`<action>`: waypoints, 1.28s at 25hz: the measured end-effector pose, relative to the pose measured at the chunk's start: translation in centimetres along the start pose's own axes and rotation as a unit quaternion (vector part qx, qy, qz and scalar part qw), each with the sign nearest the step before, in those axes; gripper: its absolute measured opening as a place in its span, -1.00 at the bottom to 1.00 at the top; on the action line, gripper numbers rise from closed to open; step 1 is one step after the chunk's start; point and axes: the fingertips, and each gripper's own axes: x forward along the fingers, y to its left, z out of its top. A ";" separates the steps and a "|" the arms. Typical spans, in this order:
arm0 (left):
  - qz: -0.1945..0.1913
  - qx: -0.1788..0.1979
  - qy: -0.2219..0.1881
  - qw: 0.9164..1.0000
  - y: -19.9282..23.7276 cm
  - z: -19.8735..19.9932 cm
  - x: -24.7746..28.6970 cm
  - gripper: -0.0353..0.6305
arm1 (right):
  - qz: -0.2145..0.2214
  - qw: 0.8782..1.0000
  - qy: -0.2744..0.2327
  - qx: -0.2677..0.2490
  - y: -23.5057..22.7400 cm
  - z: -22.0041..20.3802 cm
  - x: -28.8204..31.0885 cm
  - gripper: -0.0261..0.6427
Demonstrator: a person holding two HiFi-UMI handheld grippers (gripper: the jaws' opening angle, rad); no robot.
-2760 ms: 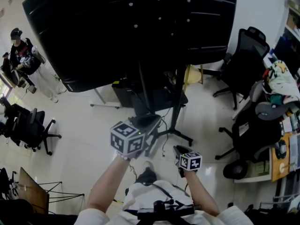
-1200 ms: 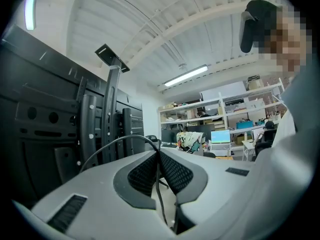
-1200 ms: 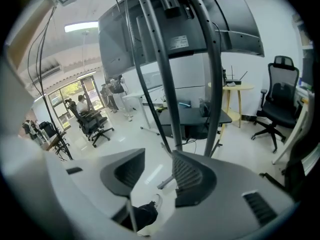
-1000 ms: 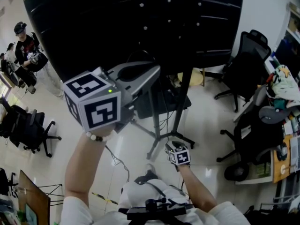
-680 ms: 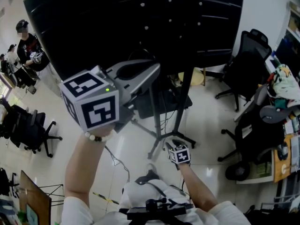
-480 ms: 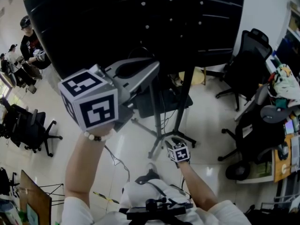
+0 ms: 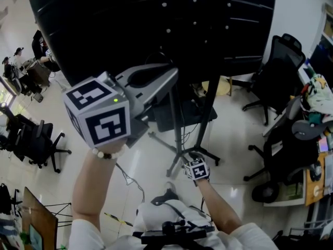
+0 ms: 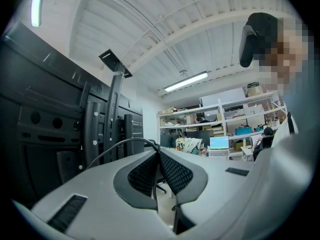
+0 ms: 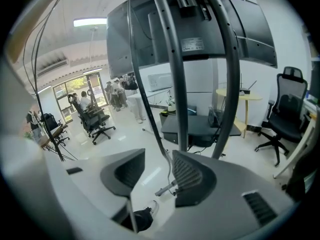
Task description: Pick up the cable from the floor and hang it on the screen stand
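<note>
The thin black cable (image 8: 115, 148) arcs out to the left from my left gripper (image 8: 159, 151), whose jaws are shut on it. In the head view that gripper (image 7: 174, 73) is held high and level against the back of the big black screen (image 7: 156, 20), beside the stand's poles (image 7: 179, 119). A slack length of cable (image 7: 129, 180) dangles below my left wrist toward the floor. My right gripper (image 7: 193, 156) is low, near the stand's base. In its own view it (image 9: 159, 156) is open, looking up at the stand poles (image 9: 177, 84), with nothing pressed between the pads.
Office chairs stand at the right (image 7: 268, 82) and the left (image 7: 31, 145). A cluttered desk (image 7: 312, 171) lines the right edge. A black box (image 7: 182, 113) sits on the stand's base. People are at the far left (image 7: 39, 51). My shoe (image 7: 165, 196) is below.
My left gripper has risen from low near the floor to the back of the screen and now holds still there. The right gripper has crept toward the stand's base.
</note>
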 end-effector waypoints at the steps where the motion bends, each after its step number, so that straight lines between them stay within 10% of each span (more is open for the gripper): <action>1: 0.000 -0.001 0.000 1.000 0.0 0.0 0.0 -0.84 | -0.001 1.000 0.002 0.000 0.0 -0.1 0.1 -0.33; 11: -0.012 -0.019 -0.011 1.000 -0.4 0.7 -0.2 -0.84 | -0.008 1.000 0.007 -0.004 -0.8 -0.4 0.6 -0.41; 16: 0.001 -0.023 -0.017 1.000 0.8 1.1 -0.7 -0.84 | -0.011 1.000 0.004 -0.021 -0.9 -0.2 0.7 -0.83; 23: 0.117 0.056 0.033 0.991 6.3 -1.9 -3.0 -0.85 | -0.003 0.999 0.007 -0.034 -1.4 1.0 -3.1 -0.83; 32: 0.137 0.000 0.064 0.988 8.2 -8.9 -4.5 -0.85 | -0.020 0.988 -0.120 -0.091 -2.2 13.9 -13.2 -0.83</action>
